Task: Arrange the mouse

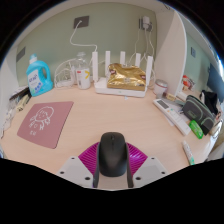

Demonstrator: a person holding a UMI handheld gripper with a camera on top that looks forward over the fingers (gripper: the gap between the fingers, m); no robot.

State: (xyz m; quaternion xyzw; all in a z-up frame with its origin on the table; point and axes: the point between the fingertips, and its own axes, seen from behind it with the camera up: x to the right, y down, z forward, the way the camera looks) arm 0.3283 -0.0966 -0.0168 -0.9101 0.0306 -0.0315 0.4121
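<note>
At the bottom centre of the frame, a black mouse (113, 153) sits between the two fingers (113, 172), and the magenta pads (90, 158) press on both its sides, so the fingers are clenched on it. The mouse shows no readable logo. On the wooden desk (105, 115), at the left, lies a pink mouse pad (45, 122) with a white drawing that is hard to make out. The blue bottle (39, 74) at the upper left has a label too small to read.
</note>
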